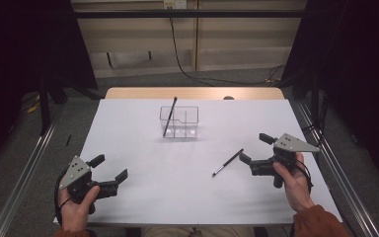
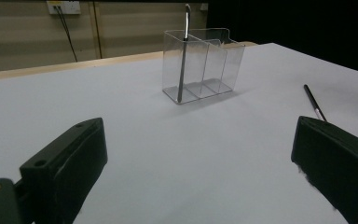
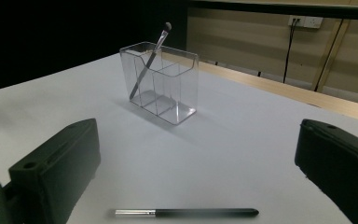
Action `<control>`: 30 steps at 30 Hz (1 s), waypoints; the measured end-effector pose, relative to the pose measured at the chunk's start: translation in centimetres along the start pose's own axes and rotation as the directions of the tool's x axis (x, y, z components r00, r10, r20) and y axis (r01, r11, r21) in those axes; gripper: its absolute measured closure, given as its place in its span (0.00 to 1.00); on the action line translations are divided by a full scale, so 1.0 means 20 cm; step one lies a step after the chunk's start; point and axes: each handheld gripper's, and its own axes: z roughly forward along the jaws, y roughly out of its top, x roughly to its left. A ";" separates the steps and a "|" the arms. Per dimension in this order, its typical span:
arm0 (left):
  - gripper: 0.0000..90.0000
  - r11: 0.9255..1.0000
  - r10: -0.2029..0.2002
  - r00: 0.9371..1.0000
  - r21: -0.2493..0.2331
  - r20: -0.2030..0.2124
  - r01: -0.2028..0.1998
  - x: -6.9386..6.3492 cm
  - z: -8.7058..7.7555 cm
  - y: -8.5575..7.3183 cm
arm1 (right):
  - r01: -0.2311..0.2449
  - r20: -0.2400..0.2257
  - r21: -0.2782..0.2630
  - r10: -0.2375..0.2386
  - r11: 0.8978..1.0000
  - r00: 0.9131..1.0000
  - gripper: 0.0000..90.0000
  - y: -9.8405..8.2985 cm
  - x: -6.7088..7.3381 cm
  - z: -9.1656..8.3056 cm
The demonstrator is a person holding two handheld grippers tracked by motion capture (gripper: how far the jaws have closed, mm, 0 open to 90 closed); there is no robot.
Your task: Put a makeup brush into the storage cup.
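Observation:
A clear plastic organiser (image 1: 179,122) (image 2: 203,70) (image 3: 164,81) with three compartments stands at the middle back of the white table. One dark brush (image 1: 170,116) (image 2: 183,51) (image 3: 149,58) leans in its left compartment. A second dark brush (image 1: 228,162) (image 2: 314,102) (image 3: 186,213) lies flat on the table, just left of my right gripper (image 1: 252,148) (image 3: 196,177), which is open and empty. My left gripper (image 1: 112,167) (image 2: 200,172) rests open and empty at the near left.
The white sheet (image 1: 187,197) covers a wooden table whose bare edge (image 1: 192,93) shows at the back. Metal rails (image 1: 24,173) run along both sides. A black cable (image 1: 187,69) hangs down the back wall.

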 end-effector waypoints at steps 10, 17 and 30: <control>0.04 1.000 0.001 1.000 0.001 0.009 -0.001 0.00 0.00 0.00 | 0.009 -0.015 -0.006 -0.009 1.000 1.000 0.00 0.08 0.00 0.12; 0.04 1.000 0.000 1.000 -0.002 0.006 0.000 0.01 0.01 0.00 | 0.015 -0.017 0.006 -0.015 1.000 1.000 0.00 0.12 -0.02 0.17; 0.04 1.000 0.008 1.000 0.001 0.006 -0.008 0.01 0.01 0.00 | 0.063 0.003 0.045 -0.063 0.997 0.998 0.00 0.20 -0.05 0.28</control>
